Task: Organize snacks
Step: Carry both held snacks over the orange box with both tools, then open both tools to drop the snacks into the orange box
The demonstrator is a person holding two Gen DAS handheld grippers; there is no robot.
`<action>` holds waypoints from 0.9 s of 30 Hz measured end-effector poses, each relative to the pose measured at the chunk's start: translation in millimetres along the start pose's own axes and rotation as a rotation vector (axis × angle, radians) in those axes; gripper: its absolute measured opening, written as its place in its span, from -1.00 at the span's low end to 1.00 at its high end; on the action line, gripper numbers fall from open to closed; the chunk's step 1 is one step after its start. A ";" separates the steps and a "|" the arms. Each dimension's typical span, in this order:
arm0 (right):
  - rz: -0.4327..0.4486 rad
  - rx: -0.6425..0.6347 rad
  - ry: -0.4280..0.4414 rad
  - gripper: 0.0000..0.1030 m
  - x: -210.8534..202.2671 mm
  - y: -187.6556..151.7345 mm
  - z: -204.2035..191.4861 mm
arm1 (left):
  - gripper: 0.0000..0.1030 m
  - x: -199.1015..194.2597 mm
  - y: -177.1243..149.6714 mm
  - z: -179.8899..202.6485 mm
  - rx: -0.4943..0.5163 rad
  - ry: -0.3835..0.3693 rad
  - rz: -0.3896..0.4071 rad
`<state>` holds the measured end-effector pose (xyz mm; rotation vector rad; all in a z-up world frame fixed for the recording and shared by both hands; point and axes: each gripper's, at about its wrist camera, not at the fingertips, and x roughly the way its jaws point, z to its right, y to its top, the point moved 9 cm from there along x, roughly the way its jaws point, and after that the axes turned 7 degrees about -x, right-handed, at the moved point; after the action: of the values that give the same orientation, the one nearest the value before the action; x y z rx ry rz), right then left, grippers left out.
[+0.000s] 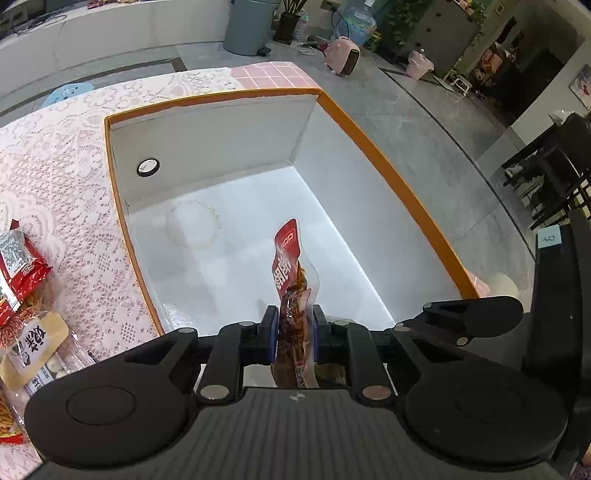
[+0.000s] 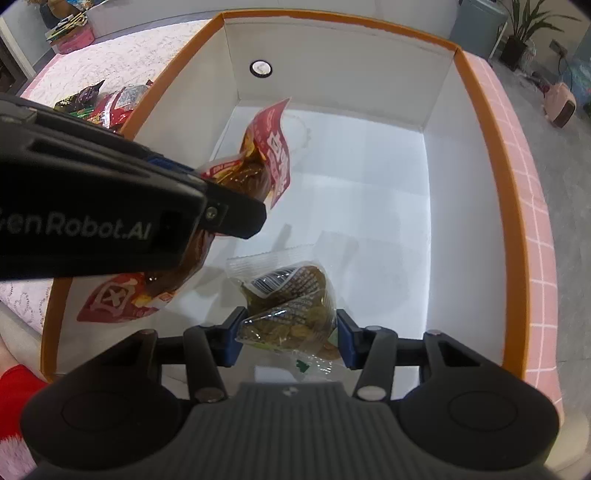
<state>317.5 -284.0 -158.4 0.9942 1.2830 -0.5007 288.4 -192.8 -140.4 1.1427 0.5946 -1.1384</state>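
My left gripper (image 1: pixel 294 334) is shut on a red snack packet (image 1: pixel 290 273) with brown contents, held upright over the white box with an orange rim (image 1: pixel 391 173). In the right wrist view the left gripper (image 2: pixel 229 195) comes in from the left over the box (image 2: pixel 513 206), still clamped on the red packet (image 2: pixel 271 155). My right gripper (image 2: pixel 288 334) is shut on a clear packet of green-brown snack (image 2: pixel 291 302), held above the box floor near its front.
More snack packets lie on the pink lace tablecloth left of the box (image 1: pixel 26 280), also seen in the right wrist view (image 2: pixel 110 103). A round hole (image 1: pixel 148 167) is in the box's far wall. Grey floor and a bin (image 1: pixel 251 26) lie beyond the table.
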 end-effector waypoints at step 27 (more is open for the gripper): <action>0.122 0.009 -0.118 0.35 -42.8 38.7 -13.1 | 0.15 -83.4 -7.2 -19.9 -0.020 -0.081 0.135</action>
<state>329.8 -262.0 -104.9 1.0285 1.1086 -0.4639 255.1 -141.8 -79.6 1.0979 0.4582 -1.0553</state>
